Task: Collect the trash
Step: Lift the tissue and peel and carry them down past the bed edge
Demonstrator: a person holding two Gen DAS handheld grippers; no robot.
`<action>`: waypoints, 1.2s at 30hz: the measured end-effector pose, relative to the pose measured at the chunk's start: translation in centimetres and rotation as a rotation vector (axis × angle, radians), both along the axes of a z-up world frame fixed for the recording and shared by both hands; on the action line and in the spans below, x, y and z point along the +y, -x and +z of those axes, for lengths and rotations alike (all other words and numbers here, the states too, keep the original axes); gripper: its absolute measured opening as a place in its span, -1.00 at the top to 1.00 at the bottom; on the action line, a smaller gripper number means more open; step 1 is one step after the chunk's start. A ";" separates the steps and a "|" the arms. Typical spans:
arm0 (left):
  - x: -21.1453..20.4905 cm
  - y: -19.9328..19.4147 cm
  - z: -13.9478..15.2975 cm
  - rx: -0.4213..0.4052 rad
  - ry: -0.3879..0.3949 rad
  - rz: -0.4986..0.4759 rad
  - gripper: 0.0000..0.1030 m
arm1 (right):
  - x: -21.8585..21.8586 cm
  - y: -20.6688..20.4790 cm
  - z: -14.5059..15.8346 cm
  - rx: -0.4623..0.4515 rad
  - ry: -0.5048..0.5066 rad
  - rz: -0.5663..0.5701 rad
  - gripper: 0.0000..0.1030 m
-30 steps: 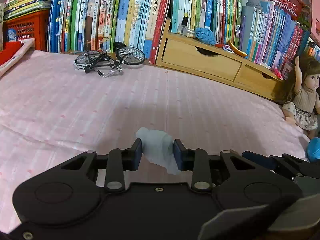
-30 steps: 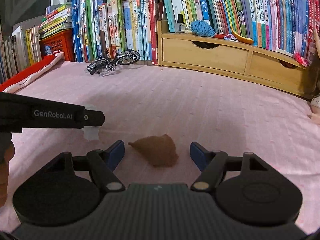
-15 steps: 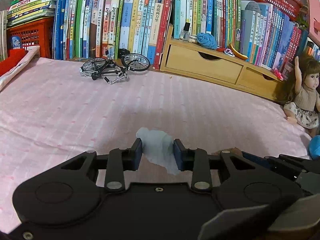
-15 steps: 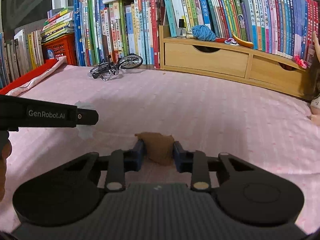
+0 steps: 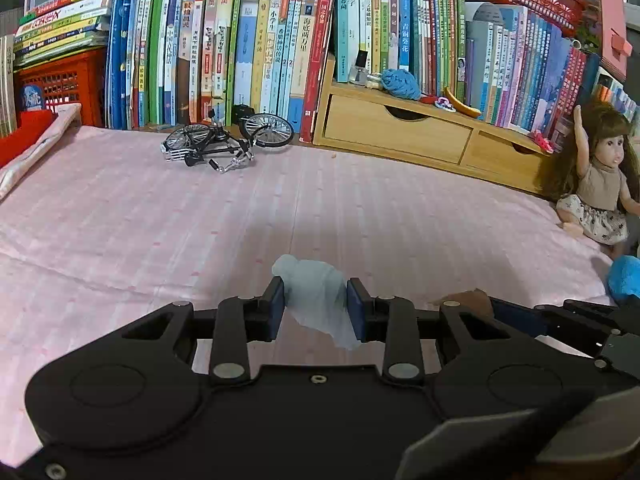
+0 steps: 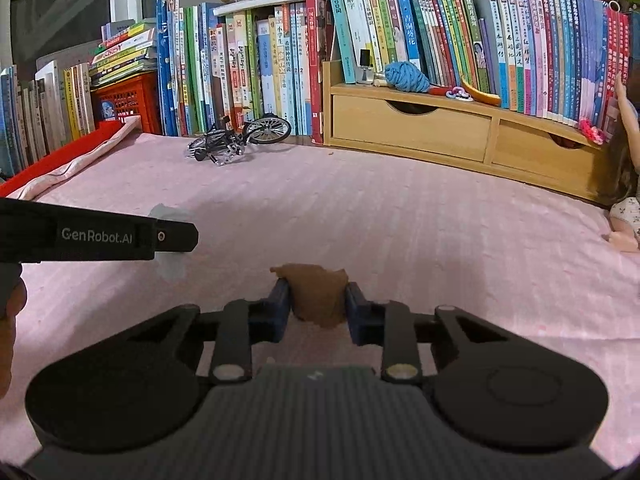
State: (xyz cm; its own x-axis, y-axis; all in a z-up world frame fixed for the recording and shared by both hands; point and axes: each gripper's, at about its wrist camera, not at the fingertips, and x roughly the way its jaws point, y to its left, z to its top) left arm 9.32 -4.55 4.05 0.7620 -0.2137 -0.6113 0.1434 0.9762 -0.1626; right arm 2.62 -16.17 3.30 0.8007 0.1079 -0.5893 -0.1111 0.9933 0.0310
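A crumpled pale blue-white tissue [image 5: 316, 296] is pinched between the blue pads of my left gripper [image 5: 316, 306], held just above the pink bedspread [image 5: 360, 220]. My right gripper [image 6: 318, 300] is shut on a crumpled brown paper wad [image 6: 318, 294], also lifted off the cloth. In the right wrist view the left gripper [image 6: 176, 236] shows side-on at the left, with the pale tissue [image 6: 168, 216] partly hidden behind its finger. In the left wrist view the right gripper [image 5: 520, 312] shows at the lower right with a corner of the brown wad [image 5: 464, 300].
A toy bicycle [image 5: 228, 144] lies at the far edge of the bedspread before a row of books [image 5: 240, 48]. A wooden drawer shelf [image 5: 400, 128] stands at the back right, a doll [image 5: 600, 188] sits at the right, and a blue fuzzy object [image 5: 624, 276] is beside it.
My right gripper went from wide open around the brown wad lying on the cloth to shut on it, then lifted it. Both grippers rose slightly; the left kept its tissue.
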 end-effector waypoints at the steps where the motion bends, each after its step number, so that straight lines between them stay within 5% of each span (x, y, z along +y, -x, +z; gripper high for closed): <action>1: 0.1 0.3 0.2 -0.003 -0.002 -0.002 0.39 | 0.0 0.4 0.2 -0.002 -0.001 -0.002 0.32; 36: 3.2 20.1 2.8 -0.117 -0.017 -0.226 0.39 | 2.7 18.9 2.7 -0.070 -0.065 0.017 0.31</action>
